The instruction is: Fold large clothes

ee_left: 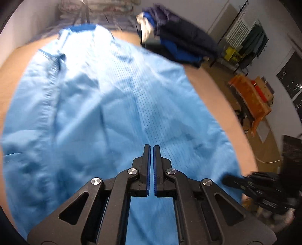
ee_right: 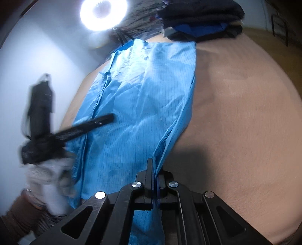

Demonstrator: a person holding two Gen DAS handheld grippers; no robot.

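Two tongs are working: right tongs (ee_right: 153, 169) pinching the thin, slippery blue coat's (ee_right: 143, 98) hem edge; left tongs (ee_left: 151, 150) hovering, nearly closed, empty.

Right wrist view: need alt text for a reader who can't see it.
The right claw is shut on the edge of a light blue garment spread over a tan table. The left claw reaches in over the cloth from the left, and a pile of dark folded clothes sits at the far end.
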